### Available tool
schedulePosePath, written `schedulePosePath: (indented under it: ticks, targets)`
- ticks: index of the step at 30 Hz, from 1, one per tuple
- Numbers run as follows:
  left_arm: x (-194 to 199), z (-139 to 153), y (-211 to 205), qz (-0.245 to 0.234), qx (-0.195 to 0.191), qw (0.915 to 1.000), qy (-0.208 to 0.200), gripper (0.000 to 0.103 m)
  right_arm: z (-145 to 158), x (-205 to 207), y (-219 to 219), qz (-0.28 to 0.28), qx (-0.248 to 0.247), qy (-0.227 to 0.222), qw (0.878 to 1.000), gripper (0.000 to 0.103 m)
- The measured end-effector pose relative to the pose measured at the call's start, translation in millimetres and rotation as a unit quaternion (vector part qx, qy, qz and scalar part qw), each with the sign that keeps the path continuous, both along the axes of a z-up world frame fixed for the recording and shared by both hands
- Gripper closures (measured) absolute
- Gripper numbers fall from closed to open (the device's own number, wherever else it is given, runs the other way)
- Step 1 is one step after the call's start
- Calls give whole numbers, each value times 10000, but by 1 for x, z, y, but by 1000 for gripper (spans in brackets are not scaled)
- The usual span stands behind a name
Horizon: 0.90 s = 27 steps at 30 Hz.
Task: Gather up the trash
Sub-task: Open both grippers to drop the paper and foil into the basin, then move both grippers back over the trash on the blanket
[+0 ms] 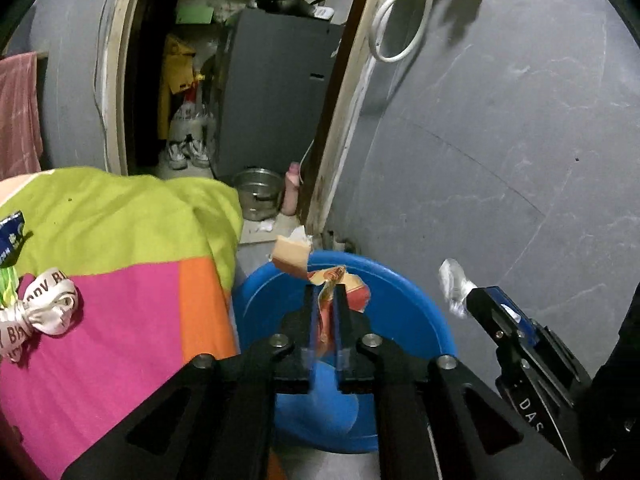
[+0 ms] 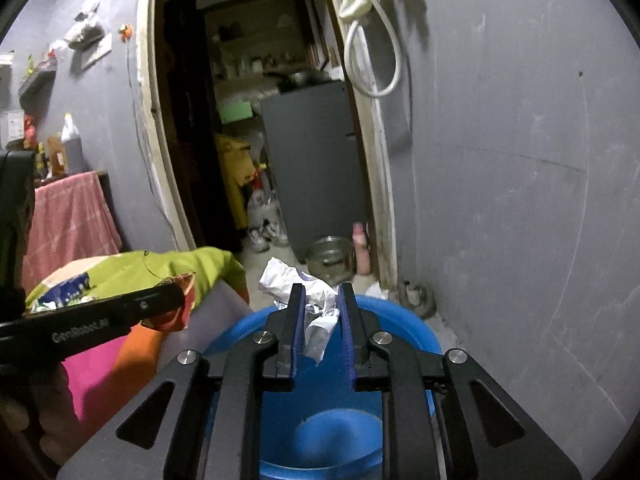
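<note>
Fingers (image 1: 310, 312) of the left gripper (image 1: 325, 300) were seen pressed together on a torn orange-and-red wrapper (image 1: 340, 280), which was held above the blue bucket (image 1: 408, 312), its tan flap sticking up past the far rim. On the other side, the right gripper (image 2: 322, 304) was caught with its blue-padded fingers (image 2: 298, 320) closed on a crumpled white paper (image 2: 316, 316), the wad bulging out above the tips and a strip hanging down between them, likewise over the bucket's open mouth (image 2: 416, 332). From the left wrist view the right gripper (image 1: 476, 296) was picked out off to the side, the white paper (image 1: 452, 284) poking from its tip against the grey wall (image 1: 500, 140). From the right wrist view the left gripper (image 2: 176, 298) was spotted reaching across, the wrapper (image 2: 184, 304) pinched at its end. Beside the bucket a bed cover (image 1: 120, 280) in lime, pink and orange was laid out, and on it a white printed ribbon (image 1: 44, 308) was left knotted, with a blue packet (image 1: 12, 236) near the edge. Beyond, a doorway (image 2: 256, 120) was framed in pale wood, and through it a grey cabinet (image 2: 316, 168), a steel pot (image 2: 330, 258) on the floor and a pair of sneakers (image 1: 188, 152) were made out. White cable (image 2: 372, 60) was hung in loops on the wall.
</note>
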<state>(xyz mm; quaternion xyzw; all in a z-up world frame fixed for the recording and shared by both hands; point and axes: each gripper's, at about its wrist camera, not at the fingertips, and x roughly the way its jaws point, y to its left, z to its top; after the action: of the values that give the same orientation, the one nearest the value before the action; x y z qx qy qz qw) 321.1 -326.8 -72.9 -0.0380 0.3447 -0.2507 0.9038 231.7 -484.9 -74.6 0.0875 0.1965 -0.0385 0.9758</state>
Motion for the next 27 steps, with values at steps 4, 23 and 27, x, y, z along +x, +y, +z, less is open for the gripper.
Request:
schedulePosePath:
  ticks: [4,23,27]
  targets:
    - [-1,5,8,58,-153,9998,74,76,0,2,0,-19,-10,9,10000,69]
    - [-78,125,123,828,-1044,9792,-1533,21,120,-60,52,102,-404,-1477,9882,17]
    - [-94,138,155,1075,-1102,9715,-1804,8,138,-75,75,141,-423,-1795,9827,0]
